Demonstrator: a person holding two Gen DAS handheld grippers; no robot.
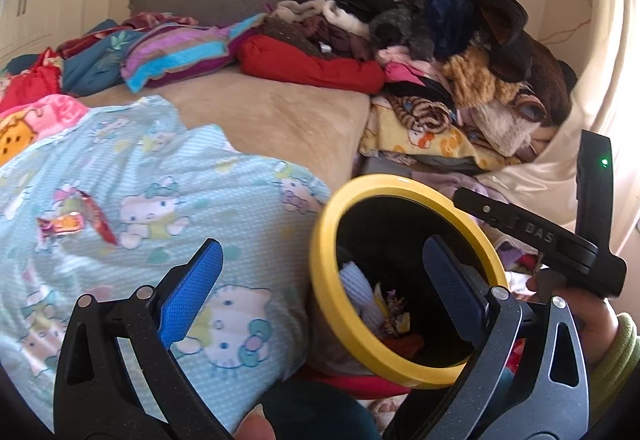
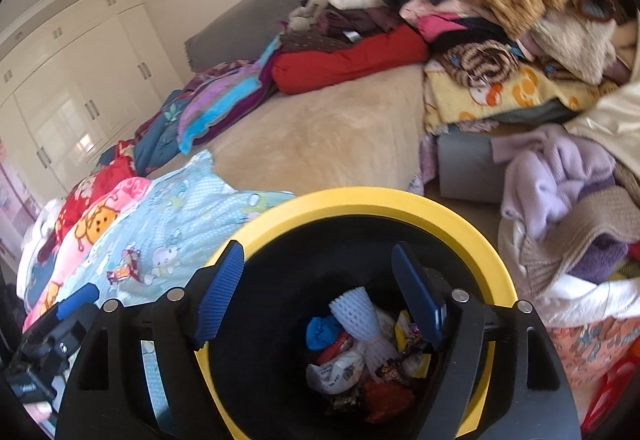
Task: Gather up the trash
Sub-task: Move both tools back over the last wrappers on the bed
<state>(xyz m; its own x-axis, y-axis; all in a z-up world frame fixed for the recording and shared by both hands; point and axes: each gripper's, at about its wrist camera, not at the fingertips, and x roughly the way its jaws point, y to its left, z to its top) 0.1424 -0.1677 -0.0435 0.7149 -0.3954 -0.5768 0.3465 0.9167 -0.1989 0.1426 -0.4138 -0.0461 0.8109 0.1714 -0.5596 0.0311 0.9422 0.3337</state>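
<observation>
A black bin with a yellow rim point(image 1: 320, 240) point(image 2: 360, 200) stands beside the bed and holds several wrappers, a white foam net point(image 2: 356, 316) and a blue scrap point(image 2: 322, 332). My right gripper point(image 2: 320, 292) is open and empty right above the bin's mouth. My left gripper point(image 1: 324, 280) is open and empty, its left finger over the light blue cartoon blanket point(image 1: 160, 200) and its right finger in front of the bin. A red and silver candy wrapper point(image 1: 76, 220) point(image 2: 126, 266) lies on that blanket, left of and beyond the left gripper.
The beige bed point(image 1: 272, 112) carries a high pile of clothes and blankets point(image 1: 440, 40) at the back right, a red cushion point(image 1: 312, 64) and colourful blankets at the left. More clothes point(image 2: 560, 200) are heaped right of the bin. White wardrobes point(image 2: 80, 80) stand far left.
</observation>
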